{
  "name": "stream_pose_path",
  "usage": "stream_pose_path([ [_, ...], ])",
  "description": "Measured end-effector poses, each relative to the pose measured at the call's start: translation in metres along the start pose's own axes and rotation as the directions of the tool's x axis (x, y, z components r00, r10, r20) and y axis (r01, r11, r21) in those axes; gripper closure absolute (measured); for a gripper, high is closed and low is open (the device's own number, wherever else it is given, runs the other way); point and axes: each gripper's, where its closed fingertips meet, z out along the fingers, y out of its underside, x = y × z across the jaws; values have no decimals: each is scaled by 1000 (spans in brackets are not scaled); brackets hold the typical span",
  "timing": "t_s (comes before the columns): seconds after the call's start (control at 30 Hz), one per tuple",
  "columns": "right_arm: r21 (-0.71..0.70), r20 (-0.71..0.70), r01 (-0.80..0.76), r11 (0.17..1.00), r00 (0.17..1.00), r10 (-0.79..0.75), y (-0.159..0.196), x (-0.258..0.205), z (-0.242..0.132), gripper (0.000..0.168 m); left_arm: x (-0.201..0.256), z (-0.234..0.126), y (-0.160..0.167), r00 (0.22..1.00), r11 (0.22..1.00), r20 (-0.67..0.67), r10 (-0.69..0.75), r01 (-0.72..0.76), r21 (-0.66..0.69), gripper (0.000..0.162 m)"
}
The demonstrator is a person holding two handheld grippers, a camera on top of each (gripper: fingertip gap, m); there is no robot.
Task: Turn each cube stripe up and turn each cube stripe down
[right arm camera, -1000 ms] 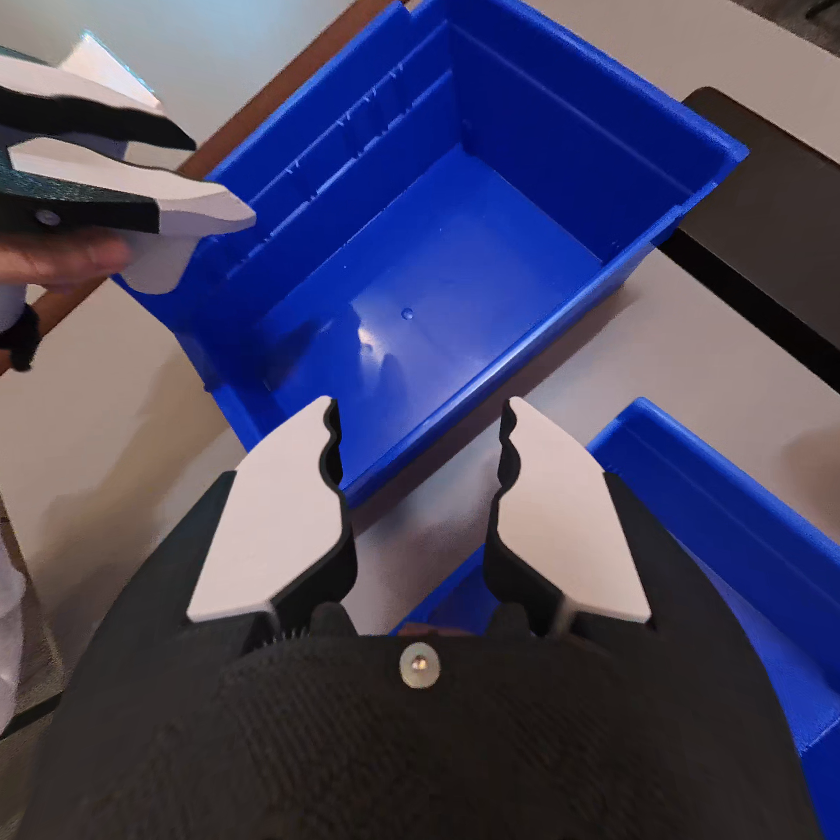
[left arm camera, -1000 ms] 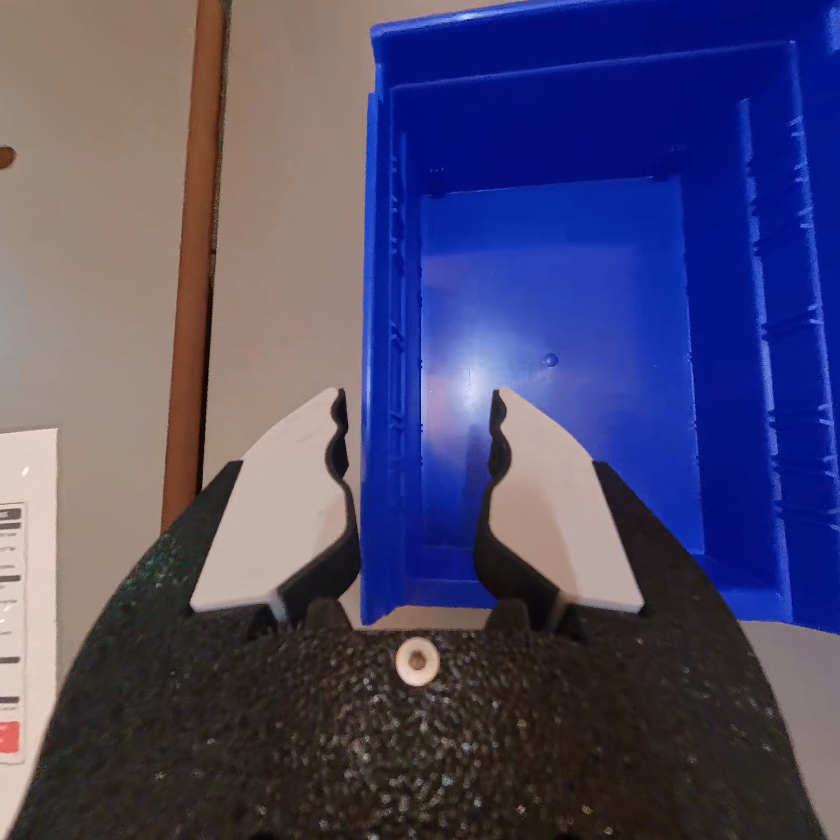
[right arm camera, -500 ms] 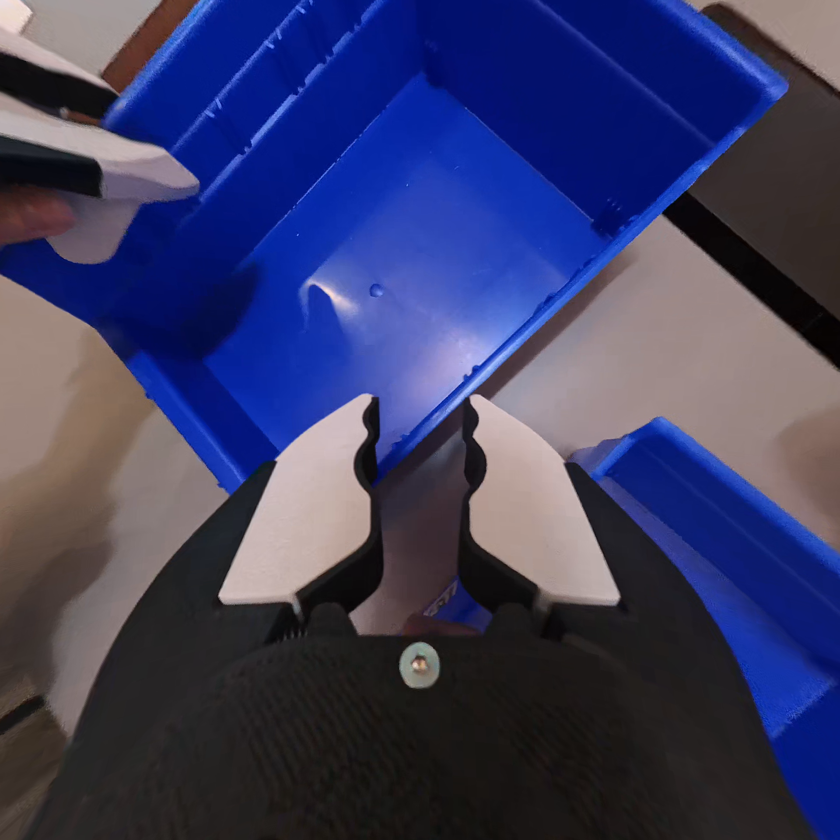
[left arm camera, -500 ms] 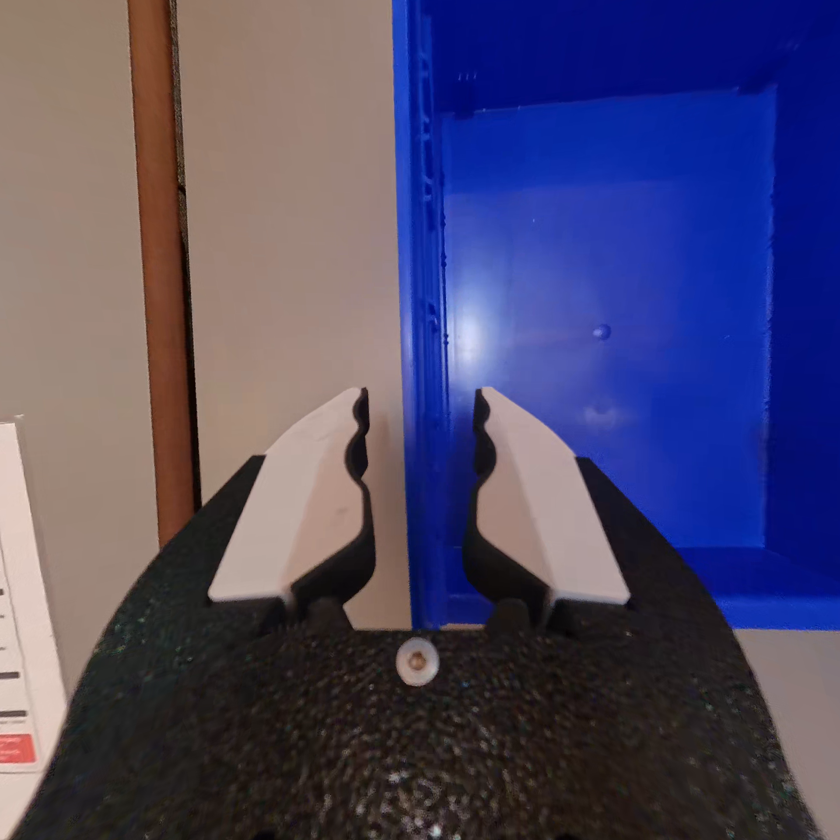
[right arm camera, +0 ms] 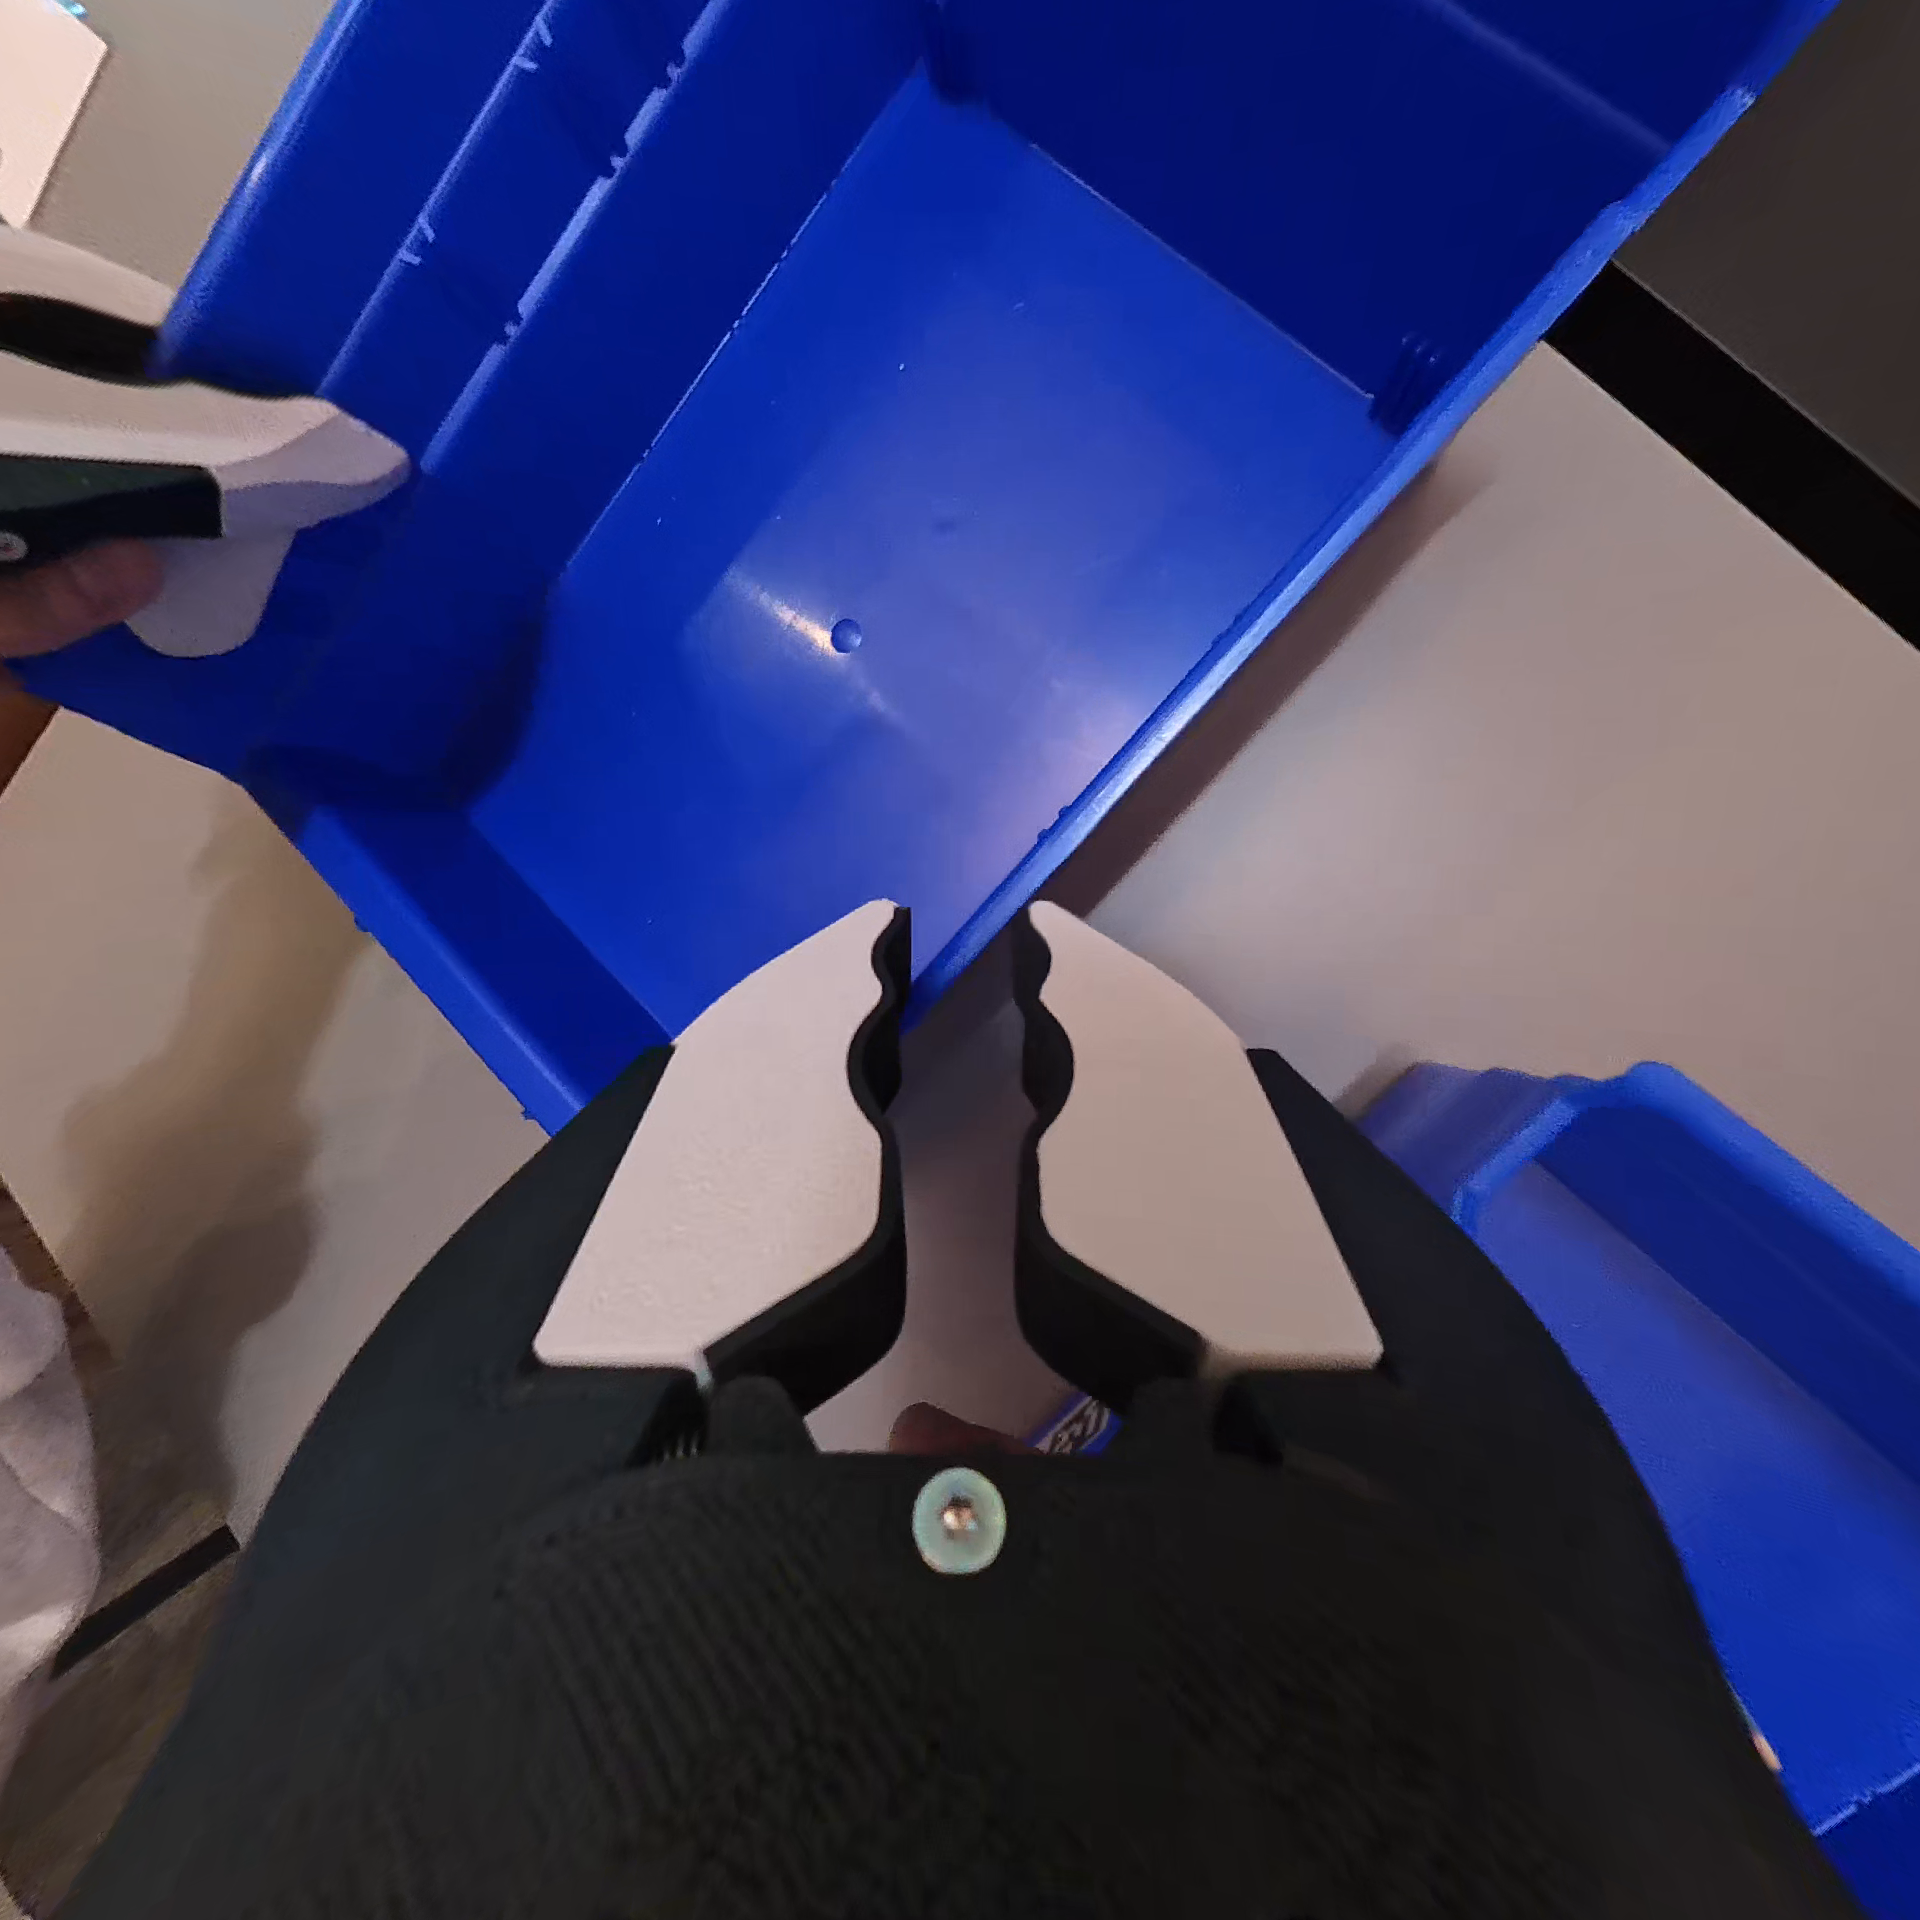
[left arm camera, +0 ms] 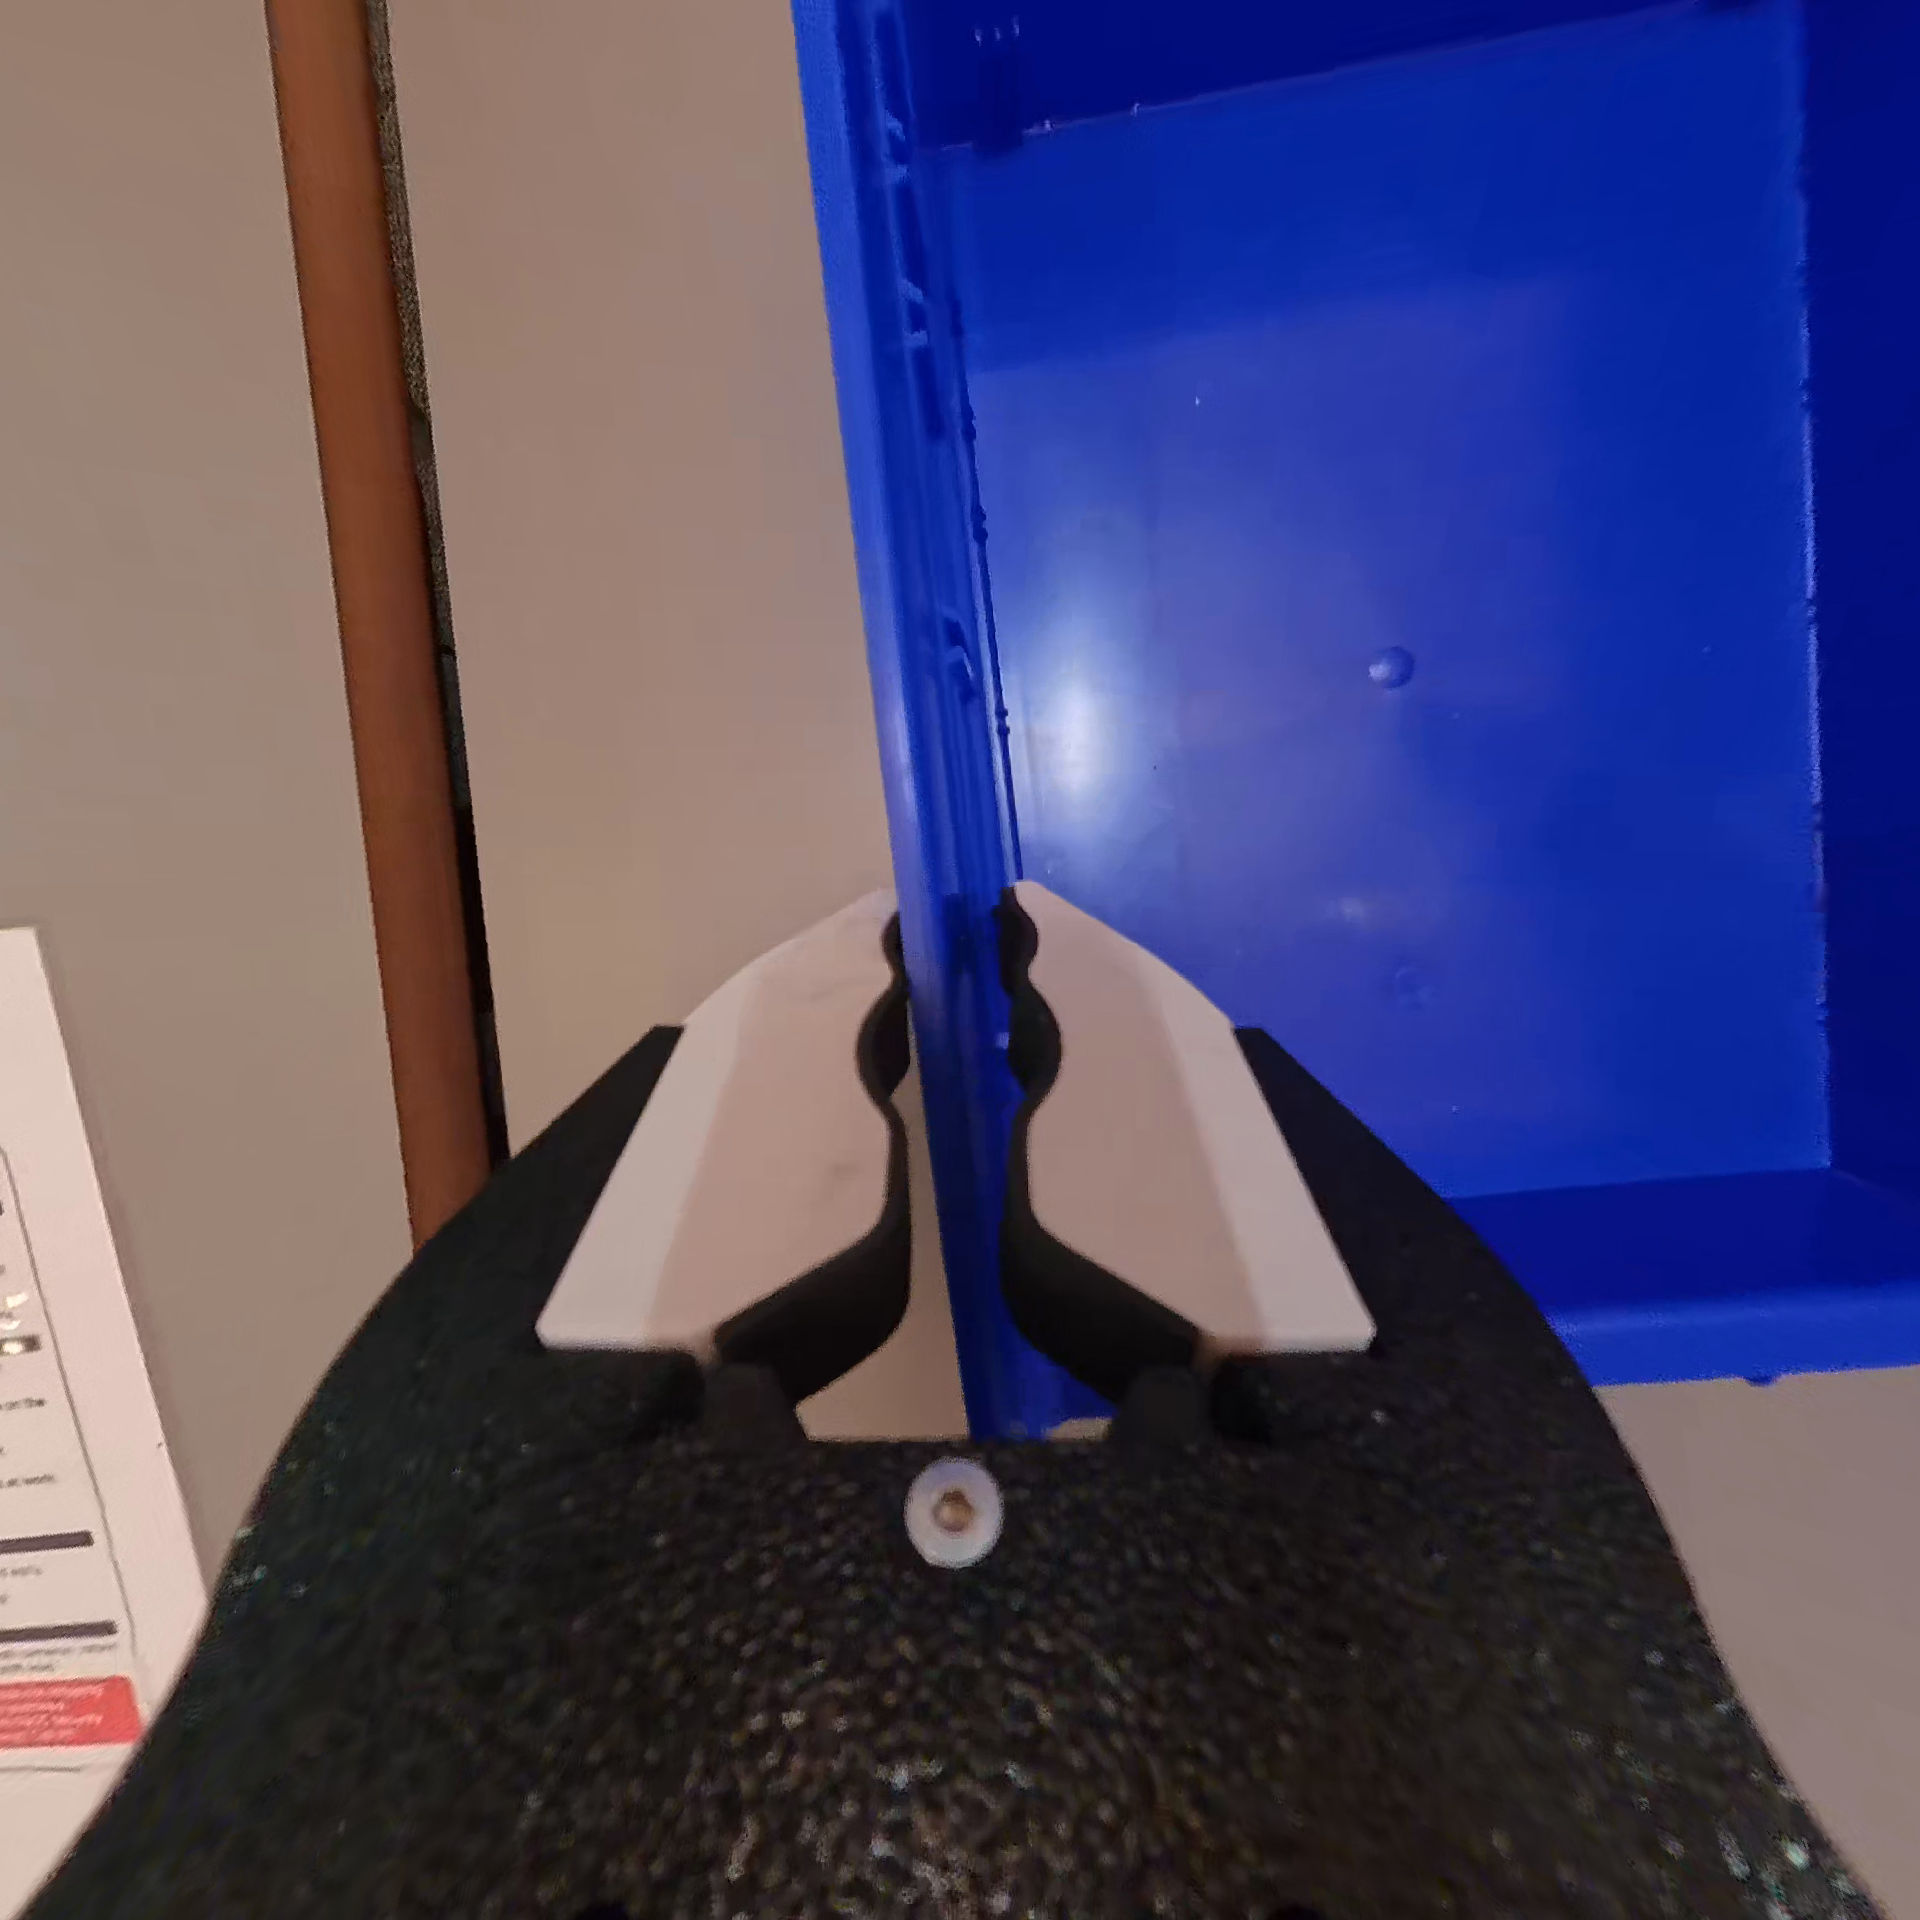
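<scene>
No cube shows in either view. An empty blue bin [left arm camera: 1351, 520] stands on the pale table, and it also shows in the right wrist view [right arm camera: 935, 520]. My left gripper [left arm camera: 951, 904] is shut on the bin's left side wall [left arm camera: 914, 623], one finger inside and one outside. It also shows at the left of the right wrist view [right arm camera: 312, 540]. My right gripper [right arm camera: 961, 914] is closed to a narrow gap at the rim of the bin's opposite wall [right arm camera: 1299, 582], near the bin's near corner.
A second blue bin [right arm camera: 1662, 1299] sits at the lower right, close to my right gripper. A white printed sheet [left arm camera: 62, 1351] lies at the left, beside a brown strip [left arm camera: 364, 623]. A dark surface [right arm camera: 1766, 260] lies beyond the bin. A hand [right arm camera: 73, 603] holds the left gripper.
Both grippers moved in to the bin's opposite walls and closed from wide open to a narrow gap. The left one now clamps the left wall.
</scene>
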Motion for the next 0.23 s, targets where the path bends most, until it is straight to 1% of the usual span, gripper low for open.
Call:
stream_pose_path([
  [0.03,-4,2,-3,1000,1000,3,0,-1,3,147,-1,1,2,1000,1000,11,11,-11,-9,148],
  [0.1,-34,42,-29,999,999,30,3,-10,11,136,-2,2,4,999,1000,22,25,-25,-14,148],
  [0.13,-38,57,-44,998,997,46,3,-12,13,128,-2,2,5,999,999,21,28,-27,-17,148],
  [0.2,-54,67,-21,998,997,25,5,-17,18,116,0,1,6,1000,1000,-11,19,-20,-22,150],
  [0.23,-54,60,-13,998,998,17,5,-18,20,114,2,1,7,999,1000,-37,3,-4,-24,153],
])
